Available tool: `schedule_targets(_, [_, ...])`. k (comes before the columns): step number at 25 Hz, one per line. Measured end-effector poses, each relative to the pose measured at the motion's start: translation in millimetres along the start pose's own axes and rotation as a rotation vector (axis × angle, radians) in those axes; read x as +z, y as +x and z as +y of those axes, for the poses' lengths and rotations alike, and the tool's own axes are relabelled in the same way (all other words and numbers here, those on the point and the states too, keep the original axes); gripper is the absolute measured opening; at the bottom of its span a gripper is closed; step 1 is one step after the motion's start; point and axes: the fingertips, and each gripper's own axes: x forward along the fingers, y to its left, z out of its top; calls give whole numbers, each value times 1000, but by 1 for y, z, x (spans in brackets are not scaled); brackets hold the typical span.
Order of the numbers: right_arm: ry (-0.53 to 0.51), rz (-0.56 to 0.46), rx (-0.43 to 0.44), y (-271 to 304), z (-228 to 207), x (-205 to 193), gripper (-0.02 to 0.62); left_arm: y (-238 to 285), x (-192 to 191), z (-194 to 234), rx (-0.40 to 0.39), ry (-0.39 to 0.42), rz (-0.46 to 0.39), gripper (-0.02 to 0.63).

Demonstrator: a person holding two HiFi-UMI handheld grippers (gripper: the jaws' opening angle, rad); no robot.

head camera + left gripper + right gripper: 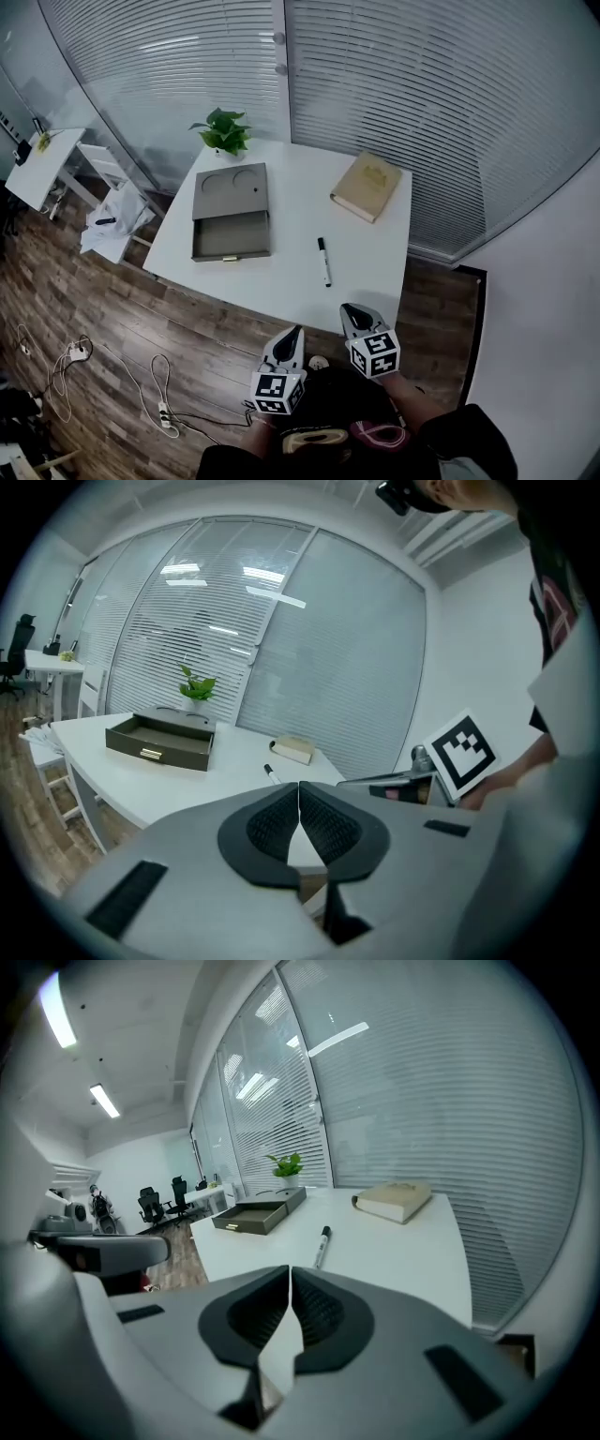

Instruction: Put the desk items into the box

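On the white desk (281, 281) lie a black-and-white marker pen (323, 261), a tan book (367, 186) at the far right, and a grey box (231, 210) with its drawer pulled out at the left. The pen (322, 1244), book (394, 1200) and box (253, 1215) also show in the right gripper view; the left gripper view shows the box (159, 740), pen (272, 773) and book (292, 749). My left gripper (295, 332) and right gripper (349, 309) hover near the desk's front edge, both shut and empty, well short of the pen.
A small potted plant (223, 131) stands at the desk's back left corner. Glass walls with blinds run behind the desk. A white side table (114, 220) stands left of it, and cables with a power strip (165, 415) lie on the wood floor.
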Motion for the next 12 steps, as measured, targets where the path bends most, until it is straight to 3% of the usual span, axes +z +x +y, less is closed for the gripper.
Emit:
schedule_targets(6, [-14, 25, 18, 21, -3, 10, 18, 18, 18, 22, 31, -4, -19, 18])
schedule_targets(12, [-3, 43, -26, 54, -13, 28, 37, 38, 33, 56, 26, 0, -19, 18])
